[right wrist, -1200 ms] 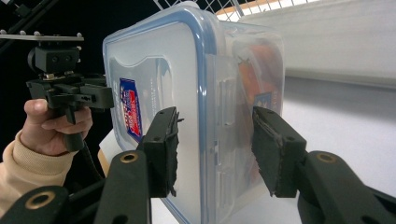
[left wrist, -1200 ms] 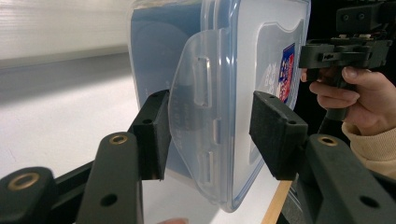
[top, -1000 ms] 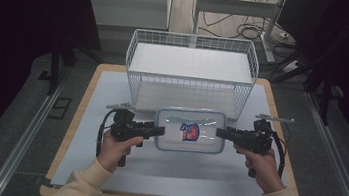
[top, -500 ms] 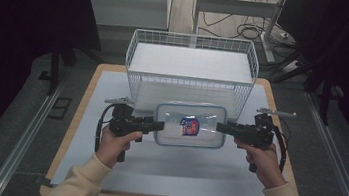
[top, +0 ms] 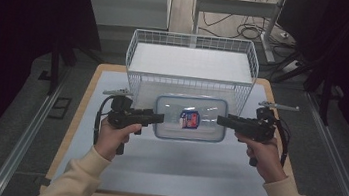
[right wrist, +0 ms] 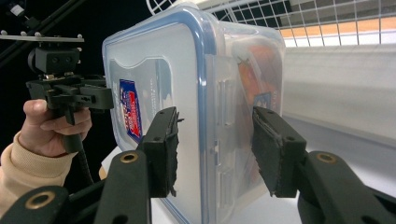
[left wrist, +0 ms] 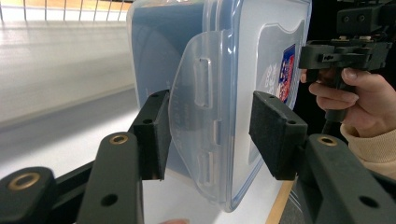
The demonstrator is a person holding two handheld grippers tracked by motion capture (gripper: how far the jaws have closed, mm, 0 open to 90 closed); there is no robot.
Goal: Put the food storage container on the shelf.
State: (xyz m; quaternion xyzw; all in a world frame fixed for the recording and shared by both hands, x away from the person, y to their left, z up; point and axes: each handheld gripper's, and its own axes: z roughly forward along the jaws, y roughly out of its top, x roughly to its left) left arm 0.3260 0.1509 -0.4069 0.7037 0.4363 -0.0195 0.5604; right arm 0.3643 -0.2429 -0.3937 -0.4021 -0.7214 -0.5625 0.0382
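High view: a clear rectangular plastic container with a blue-rimmed lid [top: 190, 118] sits at the centre of the frame, between the two grippers and just below the white wire basket [top: 192, 65] that occupies the upper middle. The container bears a small red-and-blue label [top: 189, 119] on its lid. It lies over the pale blue-grey surface [top: 174, 166]; whether it rests on the surface or is lifted clear cannot be told. The left gripper [top: 159, 118] meets the container's left short side from centre left; the right gripper [top: 220, 120] meets its right short side from centre right. Each gripper is carried by a hand in a cream sleeve entering from the bottom edge.

Left gripper view: the left gripper [left wrist: 208, 135] has its two black jaws set moderately wide, one on either side of the container's translucent locking flap [left wrist: 198, 116] at the middle of the frame. The left jaw lies against the flap; a gap shows at the right jaw. The right gripper [left wrist: 345, 51] appears at the upper right.

Right gripper view: the right gripper [right wrist: 215, 144] straddles the container's edge [right wrist: 205, 121] at the centre, with one jaw on the lid face and one on the body side, the jaws partly spread and close to both faces. The left gripper [right wrist: 70, 93] appears at the centre left, with the basket's wire along the top right.
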